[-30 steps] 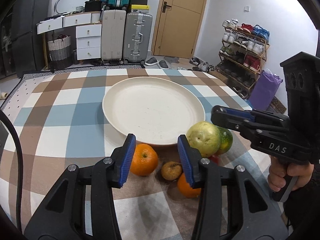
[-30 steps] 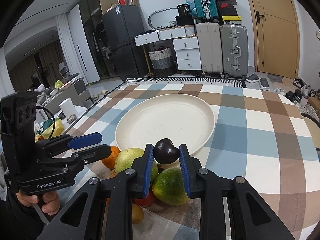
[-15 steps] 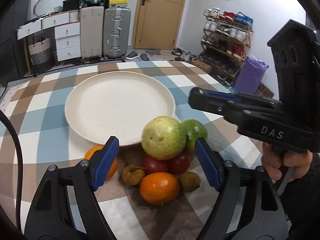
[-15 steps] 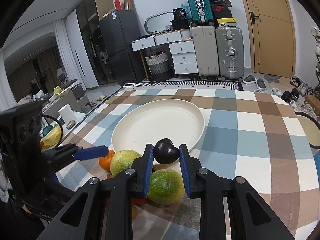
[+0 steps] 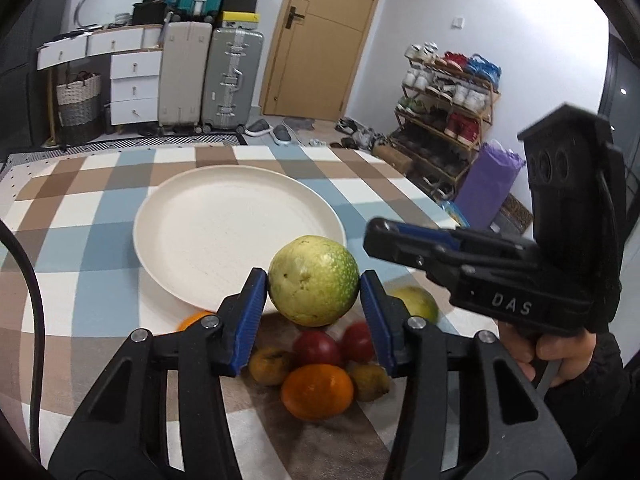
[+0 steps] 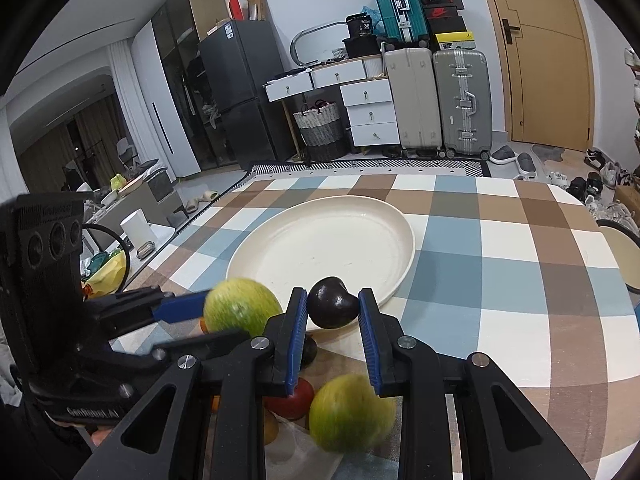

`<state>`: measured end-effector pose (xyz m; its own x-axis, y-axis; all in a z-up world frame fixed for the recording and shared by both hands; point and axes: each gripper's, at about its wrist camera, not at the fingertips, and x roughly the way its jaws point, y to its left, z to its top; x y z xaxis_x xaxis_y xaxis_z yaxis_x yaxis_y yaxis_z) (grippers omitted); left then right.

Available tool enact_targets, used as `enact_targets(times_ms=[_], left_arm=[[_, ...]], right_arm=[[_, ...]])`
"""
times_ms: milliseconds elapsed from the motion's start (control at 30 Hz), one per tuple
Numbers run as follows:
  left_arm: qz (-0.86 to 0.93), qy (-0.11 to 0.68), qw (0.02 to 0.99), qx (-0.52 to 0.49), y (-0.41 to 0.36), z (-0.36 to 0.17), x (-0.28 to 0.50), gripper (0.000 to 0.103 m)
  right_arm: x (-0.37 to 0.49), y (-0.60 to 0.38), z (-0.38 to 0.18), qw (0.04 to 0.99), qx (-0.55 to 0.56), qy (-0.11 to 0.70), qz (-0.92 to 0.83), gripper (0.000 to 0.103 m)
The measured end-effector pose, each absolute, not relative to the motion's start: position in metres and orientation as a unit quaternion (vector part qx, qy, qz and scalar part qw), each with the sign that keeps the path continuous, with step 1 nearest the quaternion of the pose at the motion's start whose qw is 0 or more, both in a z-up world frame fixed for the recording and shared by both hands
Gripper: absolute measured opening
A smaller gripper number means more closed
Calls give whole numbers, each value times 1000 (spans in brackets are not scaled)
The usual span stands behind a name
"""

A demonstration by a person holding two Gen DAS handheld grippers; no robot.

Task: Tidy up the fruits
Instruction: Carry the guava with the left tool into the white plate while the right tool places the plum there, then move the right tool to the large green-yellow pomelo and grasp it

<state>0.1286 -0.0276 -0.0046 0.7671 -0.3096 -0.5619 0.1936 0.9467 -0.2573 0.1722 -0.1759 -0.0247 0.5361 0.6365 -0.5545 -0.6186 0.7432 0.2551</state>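
Both loads hang just short of the white plate (image 5: 240,220)'s near rim: left gripper (image 5: 313,312) jaws clamp the green fruit (image 5: 313,282), right gripper (image 6: 333,334) jaws a dark fruit (image 6: 333,308).

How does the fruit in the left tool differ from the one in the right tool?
The yellow-green fruit in the left tool is large, pale and round. The dark fruit in the right tool is much smaller, near black, glossy and lopsided. Both are clamped between blue pads near the cream plate, which holds nothing.
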Motion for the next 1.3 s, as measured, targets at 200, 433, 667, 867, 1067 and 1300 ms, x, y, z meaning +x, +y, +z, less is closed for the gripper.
enact_targets(times_ms=[200, 433, 667, 867, 1067, 1300], left_arm=[[-76, 312, 943, -91, -6, -7, 141, 45], [-57, 333, 937, -84, -3, -21, 154, 46], [-58, 326, 940, -82, -5, -18, 149, 48], [-36, 319, 944, -81, -2, -17, 135, 82], [-3, 312, 948, -68, 1, -13, 115, 102], [7, 314, 946, -74, 11, -13, 100, 102]], right_arm=[[183, -160, -30, 867, 17, 341, 363, 27], [192, -147, -36, 863, 1, 355, 359, 27], [188, -161, -26, 878, 28, 323, 353, 47], [185, -172, -27, 879, 29, 328, 346, 69], [176, -182, -25, 886, 32, 318, 336, 96], [162, -188, -26, 892, 9, 307, 333, 103]])
